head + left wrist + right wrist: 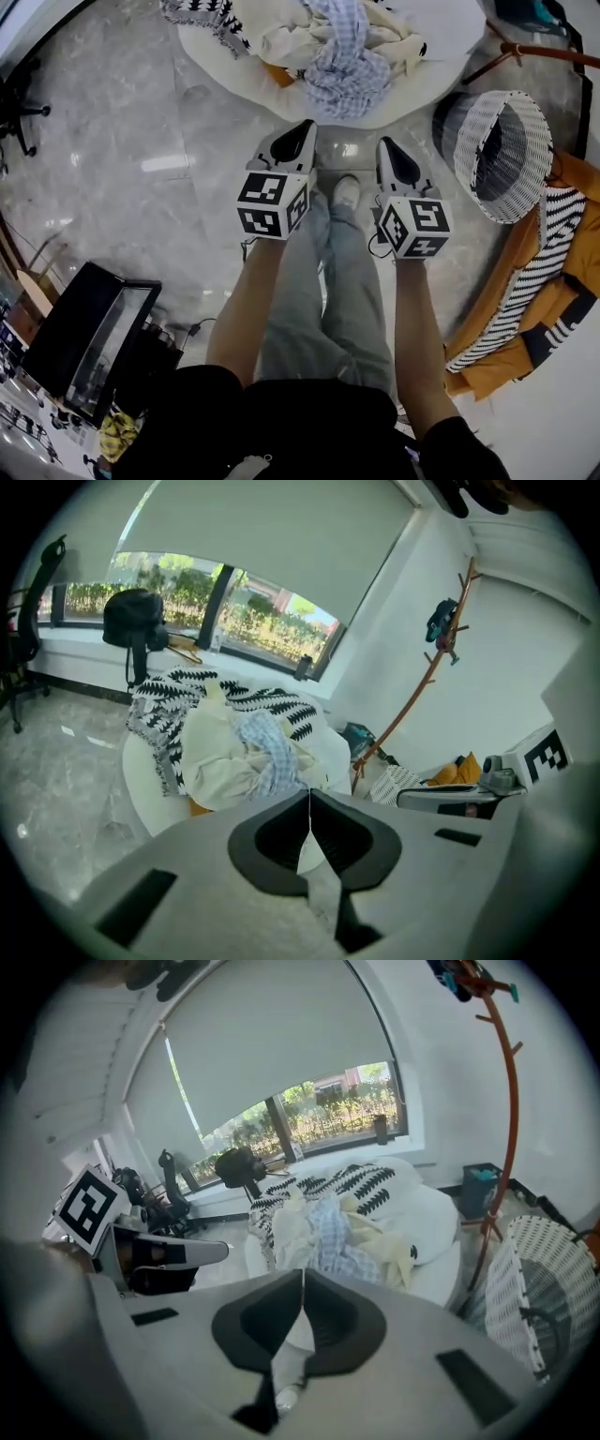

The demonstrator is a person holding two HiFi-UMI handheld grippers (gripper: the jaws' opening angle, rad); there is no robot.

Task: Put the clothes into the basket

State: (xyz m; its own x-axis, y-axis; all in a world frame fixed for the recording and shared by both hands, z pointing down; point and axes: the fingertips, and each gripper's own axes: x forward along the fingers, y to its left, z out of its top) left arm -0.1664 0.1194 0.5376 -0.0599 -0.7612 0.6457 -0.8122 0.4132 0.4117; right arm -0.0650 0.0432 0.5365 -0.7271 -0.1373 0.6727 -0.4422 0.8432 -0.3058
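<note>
A pile of clothes (342, 56) lies on a round white pouf (225, 70): a blue checked shirt, a cream garment (281, 37) and a black-and-white patterned piece (202, 14). The white wicker basket (502, 155) stands to the right on the floor. My left gripper (302, 129) and right gripper (387, 145) hang side by side just short of the pouf, both shut and empty. The left gripper view shows shut jaws (309, 794) below the pile (239, 747). The right gripper view shows shut jaws (302, 1274), the pile (328, 1222) ahead and the basket (544, 1307) at the right.
An orange and striped garment (544, 281) lies on the floor beside the basket. A brown coat rack (506, 1101) stands behind the basket. A black screen (89, 337) sits at the lower left. The person's legs and a shoe (345, 192) are between the grippers.
</note>
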